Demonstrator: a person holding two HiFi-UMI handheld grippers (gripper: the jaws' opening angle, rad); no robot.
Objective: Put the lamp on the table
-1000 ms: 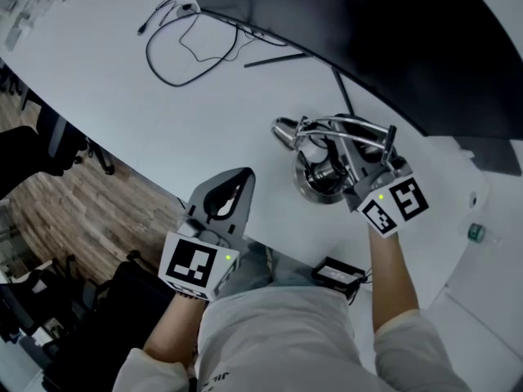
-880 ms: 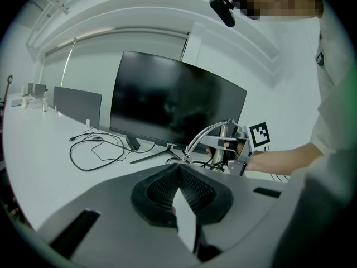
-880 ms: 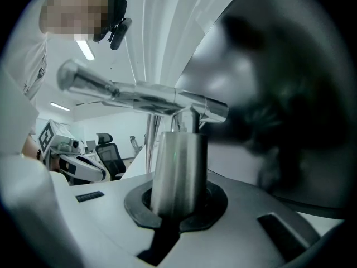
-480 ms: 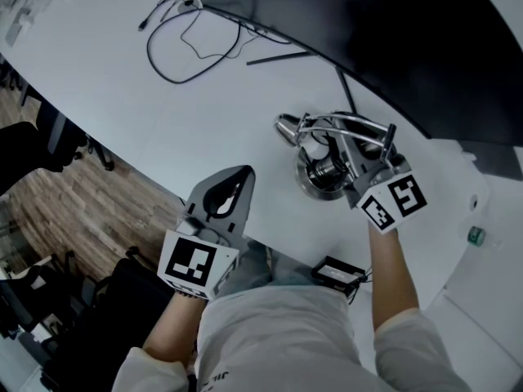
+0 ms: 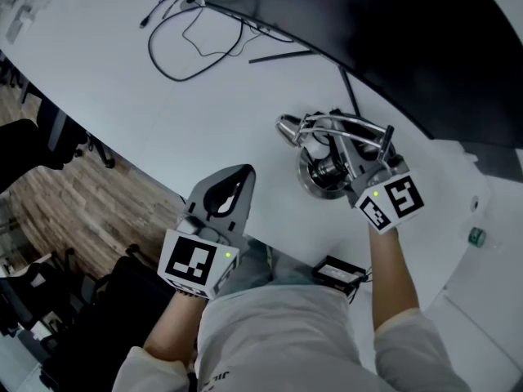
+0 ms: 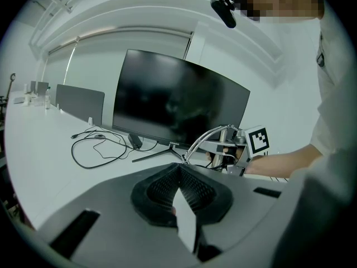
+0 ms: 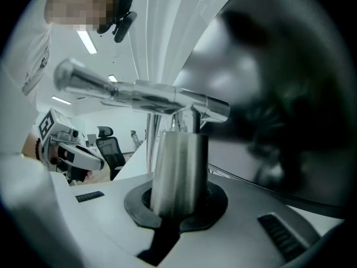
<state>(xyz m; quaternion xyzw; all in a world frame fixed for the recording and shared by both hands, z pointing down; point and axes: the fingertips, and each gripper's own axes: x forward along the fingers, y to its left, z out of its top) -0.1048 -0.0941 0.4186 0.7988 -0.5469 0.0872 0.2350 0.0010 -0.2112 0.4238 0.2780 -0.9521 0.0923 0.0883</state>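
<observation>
The chrome desk lamp (image 5: 324,172) stands with its round base on the white table (image 5: 122,96), just in front of the monitor. Its curved arm runs left to the small head (image 5: 288,129). My right gripper (image 5: 353,168) is shut on the lamp's upright metal stem (image 7: 178,172), which fills the gap between the jaws of my right gripper (image 7: 175,205). My left gripper (image 5: 233,188) is held still over the table's near edge, to the left of the lamp, jaws shut and empty. From the left gripper (image 6: 179,169) view the lamp (image 6: 215,144) shows to the right ahead.
A large dark monitor (image 5: 392,39) stands right behind the lamp. A looped black cable (image 5: 192,43) lies at the table's far left. A small black box (image 5: 337,274) sits at the near edge. Office chairs (image 5: 49,145) stand on the wood floor at the left.
</observation>
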